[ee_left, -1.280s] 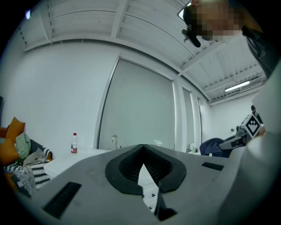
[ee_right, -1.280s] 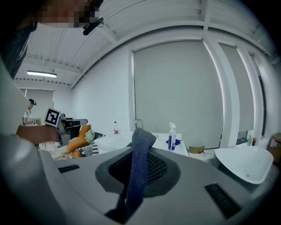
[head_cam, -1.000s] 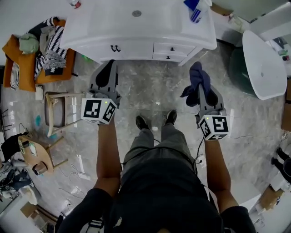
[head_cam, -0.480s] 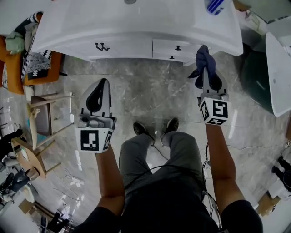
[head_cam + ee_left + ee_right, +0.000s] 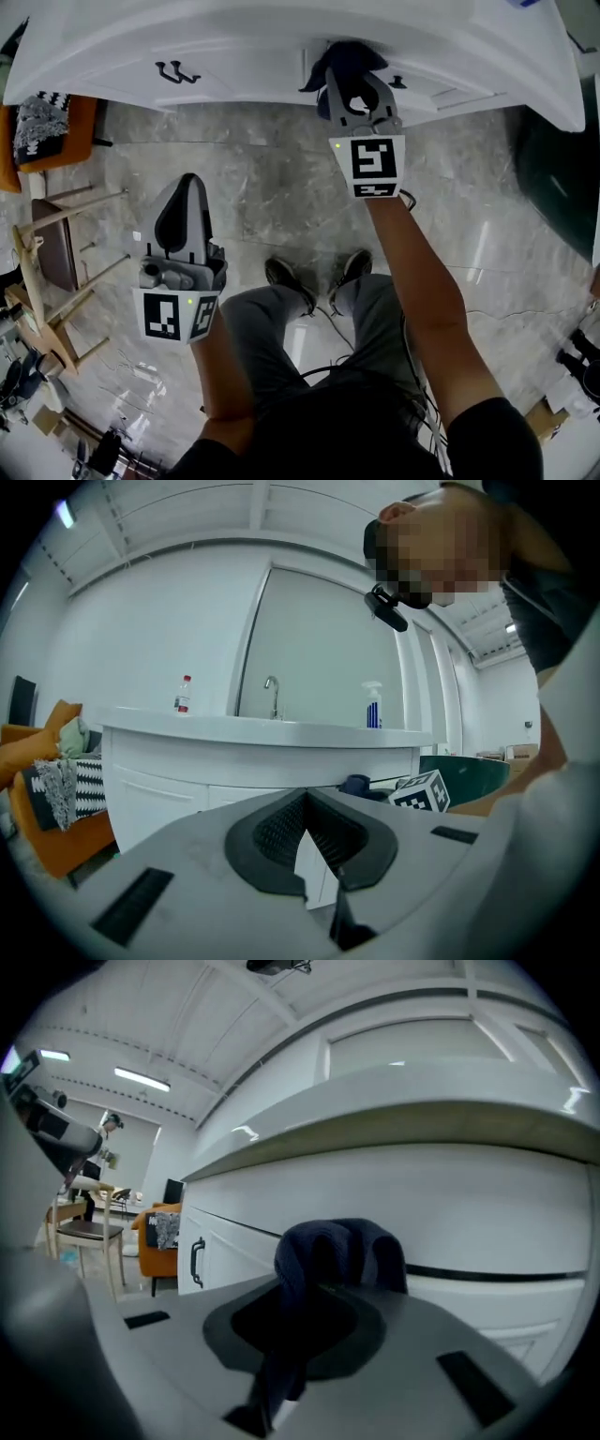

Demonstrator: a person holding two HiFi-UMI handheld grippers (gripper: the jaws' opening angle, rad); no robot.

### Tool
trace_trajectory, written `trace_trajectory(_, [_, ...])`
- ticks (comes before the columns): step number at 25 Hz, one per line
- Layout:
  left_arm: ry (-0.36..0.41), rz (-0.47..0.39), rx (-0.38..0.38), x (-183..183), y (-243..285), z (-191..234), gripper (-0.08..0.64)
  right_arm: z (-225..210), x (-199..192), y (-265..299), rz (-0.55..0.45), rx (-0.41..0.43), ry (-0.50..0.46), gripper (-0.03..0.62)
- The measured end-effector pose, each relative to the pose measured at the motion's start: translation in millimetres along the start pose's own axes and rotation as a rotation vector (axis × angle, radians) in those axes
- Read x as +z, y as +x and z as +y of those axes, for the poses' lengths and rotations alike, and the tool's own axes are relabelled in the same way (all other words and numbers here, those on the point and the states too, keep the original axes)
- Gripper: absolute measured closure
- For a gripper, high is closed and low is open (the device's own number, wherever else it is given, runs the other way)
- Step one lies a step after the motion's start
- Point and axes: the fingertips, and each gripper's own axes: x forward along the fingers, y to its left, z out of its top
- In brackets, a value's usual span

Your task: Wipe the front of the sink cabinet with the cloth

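Two grippers: my right gripper [image 5: 349,82] clamps a bunched dark navy knit cloth [image 5: 343,58] at the front of the white sink cabinet [image 5: 234,73]; left gripper [image 5: 188,183] jaws together, empty.

Right grey two-jaw gripper [image 5: 349,82] with marker cube: reached out ahead on an extended bare forearm [image 5: 422,291], jaws clamped on a bunched dark blue cloth [image 5: 342,58]. Left grey two-jaw gripper [image 5: 189,183]: held back near the left knee, pointing forward, jaws together, nothing between them.
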Motion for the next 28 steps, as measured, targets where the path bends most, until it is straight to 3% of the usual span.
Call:
trace_trajectory(2, [0.003,-0.009,0.004,-6,7,1,0.557,-22,-11,-8,0.005,-0.046,-0.016,0.560])
trace_trajectory(7, [-0.008,-0.062,-0.005,-11,24,6,0.557,-128,-46,-69,0.043,-0.314,-0.052,0.560])
trace_trajectory(9, [0.012,-0.068,-0.023,-16,30,4,0.557,-139,-50,-76,0.047,-0.367,-0.066,0.560])
trace_trajectory(11, [0.032,-0.077,-0.027,-22,32,5,0.557,-116,-46,-62,0.019,-0.333,-0.075,0.560])
trace_trajectory(15, [0.059,-0.099,-0.011,-37,28,18,0.557,-32,-39,-11,-0.046,-0.146,-0.052,0.560])
trace_trajectory(17, [0.062,-0.108,-0.004,-49,27,26,0.557,-15,-38,3,-0.078,-0.105,-0.024,0.560])
trace_trajectory(19, [0.067,-0.111,-0.001,-62,27,32,0.557,-29,-41,-3,-0.105,-0.139,-0.017,0.560])
trace_trajectory(24, [0.082,-0.150,-0.002,-77,29,49,0.557,-127,-81,-60,-0.113,-0.401,0.055,0.560])
trace_trajectory(26, [0.092,-0.184,-0.007,-78,31,49,0.557,-133,-80,-63,-0.153,-0.451,0.025,0.560])
trace_trajectory(28, [0.117,-0.214,-0.026,-80,34,43,0.557,-110,-70,-49,-0.198,-0.440,-0.043,0.560])
